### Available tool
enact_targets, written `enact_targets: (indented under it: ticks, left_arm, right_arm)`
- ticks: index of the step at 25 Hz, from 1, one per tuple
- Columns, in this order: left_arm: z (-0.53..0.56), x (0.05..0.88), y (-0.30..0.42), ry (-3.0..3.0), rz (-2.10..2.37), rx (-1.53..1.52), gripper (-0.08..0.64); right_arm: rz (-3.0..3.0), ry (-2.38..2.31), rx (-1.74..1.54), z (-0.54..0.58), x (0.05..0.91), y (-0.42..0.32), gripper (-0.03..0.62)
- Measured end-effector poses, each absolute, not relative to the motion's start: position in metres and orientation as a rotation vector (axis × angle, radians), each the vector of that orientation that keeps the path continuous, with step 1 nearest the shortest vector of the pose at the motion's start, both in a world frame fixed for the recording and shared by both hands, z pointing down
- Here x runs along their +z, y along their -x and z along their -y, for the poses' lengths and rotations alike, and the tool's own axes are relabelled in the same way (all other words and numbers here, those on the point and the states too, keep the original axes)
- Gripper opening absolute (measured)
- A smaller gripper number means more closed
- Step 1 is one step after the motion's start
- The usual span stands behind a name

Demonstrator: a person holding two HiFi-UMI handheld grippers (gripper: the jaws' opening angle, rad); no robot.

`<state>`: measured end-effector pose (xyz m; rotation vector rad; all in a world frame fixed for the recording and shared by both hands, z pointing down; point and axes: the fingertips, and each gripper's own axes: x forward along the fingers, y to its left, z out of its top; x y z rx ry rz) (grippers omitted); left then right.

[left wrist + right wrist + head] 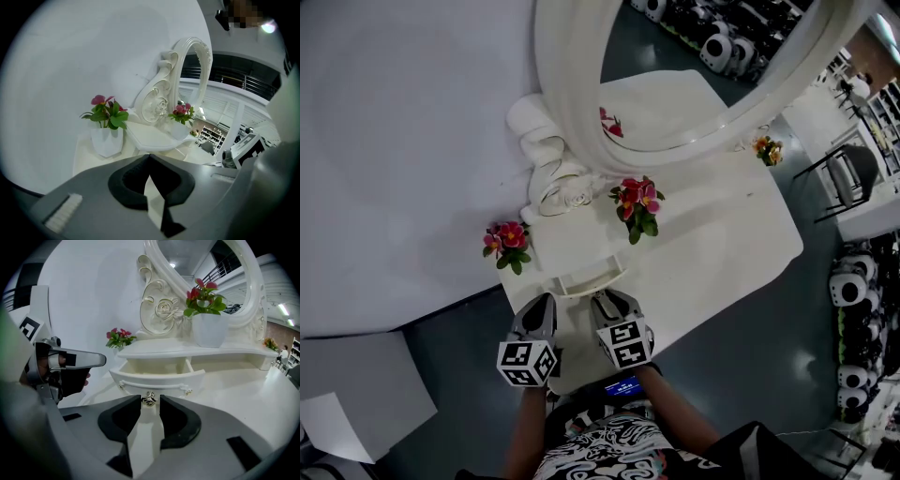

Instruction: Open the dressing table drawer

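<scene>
- The left flower pot [508,242] with pink blooms stands at the left end of the white dressing table [727,258], close to the wall.
- The left gripper [149,156] hangs at the table's near edge, just left of the drawer. Its jaws are pressed together at the tips and hold nothing.
- The drawer [157,376] sits under the small raised shelf at the table's middle. It is pulled out toward the near side, so its pale inside shows.
- The right gripper [150,401] is at the drawer front, its jaws closed on the small metal knob [149,399] at their tips.
- The right flower pot [637,204] stands on the shelf, behind the drawer.
- The oval mirror [675,75] in its carved white frame rises at the far right.
</scene>
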<state>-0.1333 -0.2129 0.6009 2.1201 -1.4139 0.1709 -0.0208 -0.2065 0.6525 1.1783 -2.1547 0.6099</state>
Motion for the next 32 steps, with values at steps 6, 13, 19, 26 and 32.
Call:
enact_targets:
  ticks: [6,13,19,26,32]
  left_arm:
    - [0.209,0.571,0.127,-2.185,1.431,0.128,0.002]
    - [0.195,0.529,0.116,-2.281,1.438,0.067,0.002]
    - [0.186,0.509,0.117,-2.314,1.450,0.052,0.002]
    - [0.181,0.506,0.120,-2.322,1.461,0.049,0.002]
    - [0.180,0.507,0.124,-2.318,1.468,0.055,0.002]
  right_arm:
    - [2.175,-1.280,0.582,0.196,0.627,0.006,0.075]
    - [2.250,-1.395,0.504,0.187,0.569,-0.001,0.002]
    - [2.318,-1.397,0.485,0.178,0.541,0.003,0.000]
    - [2.308,-1.426,0.492,0.172,0.538,-0.001,0.000]
    - [2.304,-1.450,0.537,0.172,0.539,-0.004,0.000]
